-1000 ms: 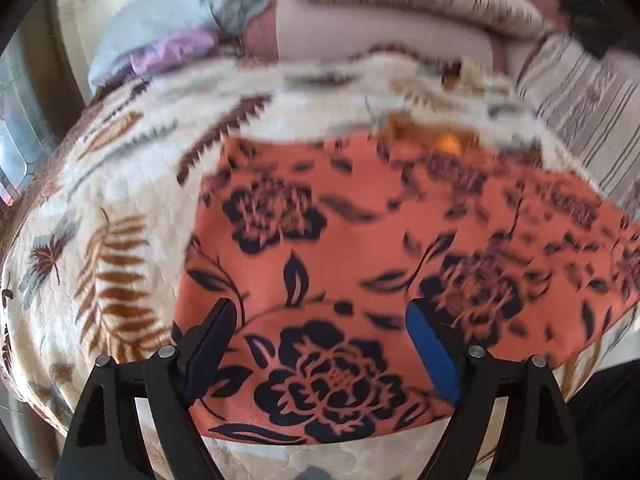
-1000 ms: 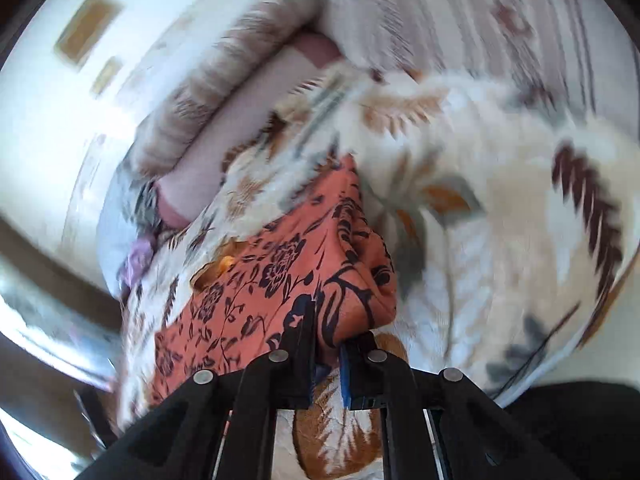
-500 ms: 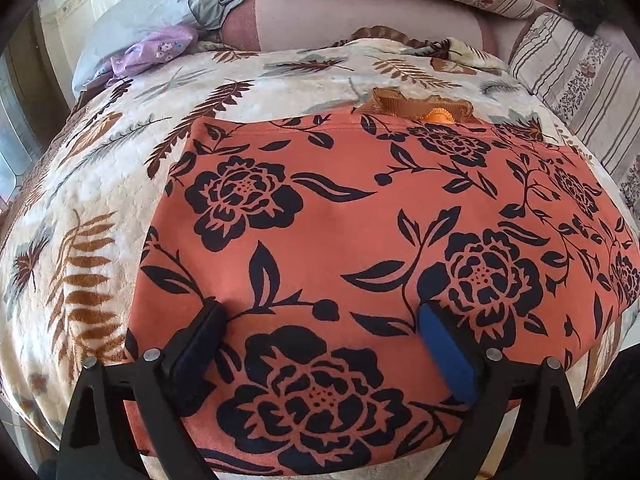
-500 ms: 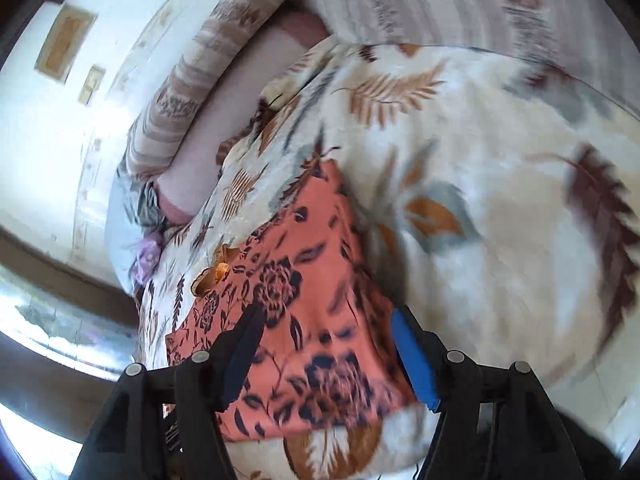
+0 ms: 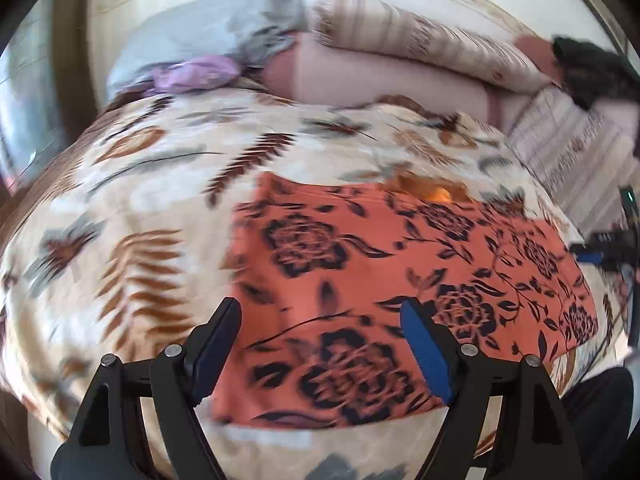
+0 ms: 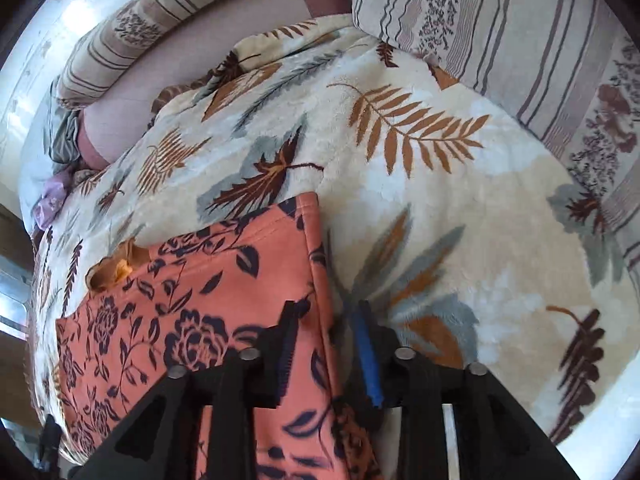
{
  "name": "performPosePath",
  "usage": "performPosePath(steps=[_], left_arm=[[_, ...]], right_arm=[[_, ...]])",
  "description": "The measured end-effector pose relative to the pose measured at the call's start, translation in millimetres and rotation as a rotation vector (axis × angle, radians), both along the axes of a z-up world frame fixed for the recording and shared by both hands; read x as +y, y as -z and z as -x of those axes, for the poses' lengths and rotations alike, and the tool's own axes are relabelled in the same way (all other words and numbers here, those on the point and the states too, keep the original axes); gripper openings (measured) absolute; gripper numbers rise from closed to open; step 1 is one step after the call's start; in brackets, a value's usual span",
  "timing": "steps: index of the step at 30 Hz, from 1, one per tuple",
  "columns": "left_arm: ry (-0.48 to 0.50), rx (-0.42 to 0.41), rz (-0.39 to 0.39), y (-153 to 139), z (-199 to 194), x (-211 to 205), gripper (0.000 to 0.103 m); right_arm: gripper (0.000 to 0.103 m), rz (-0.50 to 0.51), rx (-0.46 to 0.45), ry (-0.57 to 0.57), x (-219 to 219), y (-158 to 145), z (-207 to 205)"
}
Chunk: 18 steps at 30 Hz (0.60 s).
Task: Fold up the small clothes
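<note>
Orange floral garment (image 5: 400, 280) flat on leaf-print blanket (image 5: 152, 208), below striped pillows (image 6: 520, 40). Left gripper (image 5: 320, 344) above garment's near edge, jaws wide, just been closing a little, nothing clamped. Right gripper (image 6: 328, 344) astride garment's right edge (image 6: 316, 264), jaws narrow, just been closing; pad contact unclear.

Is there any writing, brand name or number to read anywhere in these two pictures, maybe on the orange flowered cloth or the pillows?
None: no word, number or label can be read in either view.
Orange flowered cloth: only a dark flower print, no tag in sight.
Leaf-patterned blanket: leaf pattern only.
Striped pillow: stripes and small floral motifs, no letters.
Left view: blurred, so small print there could not be made out.
</note>
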<state>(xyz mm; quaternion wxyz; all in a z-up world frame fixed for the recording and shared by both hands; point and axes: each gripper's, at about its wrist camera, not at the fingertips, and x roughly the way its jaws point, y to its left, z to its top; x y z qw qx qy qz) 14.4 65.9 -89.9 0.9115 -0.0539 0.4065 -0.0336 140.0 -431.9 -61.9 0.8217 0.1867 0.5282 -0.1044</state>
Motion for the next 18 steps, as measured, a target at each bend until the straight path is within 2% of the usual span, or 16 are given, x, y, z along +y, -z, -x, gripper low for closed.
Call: performPosePath(steps=[2,3,4,5,6,7,8,10,11,12,14,15,16,17,18], left_arm=[[-0.095,0.044,0.019,17.7,6.5,25.4,0.086],[-0.144,0.105,0.033,35.3,6.0,38.5,0.087],[-0.181,0.199,0.049,55.0,3.4,48.4,0.085],[-0.174,0.239,0.072,67.0,2.9,53.0,0.085],[-0.148,0.200,0.041,63.9,5.2,49.4,0.075],[-0.120,0.207,0.033,59.4,4.8,44.4,0.047],[-0.087,0.208,0.053,54.1,4.1,40.6,0.032],[-0.082,0.203,0.033,43.7,2.4,38.0,0.018],[-0.075,0.200,0.054,39.3,1.8,40.0,0.010],[-0.071,0.207,0.088,35.2,1.8,43.6,0.008],[-0.068,0.215,0.121,25.2,2.0,48.5,0.009],[-0.063,0.220,0.127,18.6,1.2,50.7,0.018],[-0.065,0.206,0.133,12.1,3.0,53.0,0.042],[-0.074,0.174,0.138,3.6,1.1,56.5,0.057],[-0.084,0.115,0.131,-7.4,-4.8,57.4,0.075]], right_arm=[[0.038,-0.024,-0.057,-0.007,12.7,-15.3,14.1],[0.039,-0.059,-0.102,-0.027,22.6,-27.8,20.3],[0.053,-0.087,-0.147,-0.054,34.5,-37.8,29.7],[0.075,-0.103,-0.185,-0.088,46.5,-46.6,36.4],[0.080,-0.118,-0.229,-0.137,63.4,-53.3,42.8],[0.080,-0.127,-0.251,-0.174,74.4,-56.6,48.4],[0.080,-0.138,-0.241,-0.219,89.3,-53.2,51.0],[0.080,-0.137,-0.193,-0.271,107.8,-37.3,46.7],[0.080,-0.128,-0.162,-0.274,113.9,-26.3,45.8],[0.080,-0.133,-0.137,-0.270,116.3,-17.1,45.9],[0.080,-0.159,-0.108,-0.267,117.6,-0.3,46.4],[0.080,-0.158,-0.090,-0.261,116.6,8.1,47.7],[0.080,-0.153,-0.061,-0.252,115.2,18.7,50.7],[0.080,-0.159,-0.037,-0.247,113.1,28.4,51.1],[0.081,-0.170,-0.058,-0.250,110.8,33.4,54.0]])
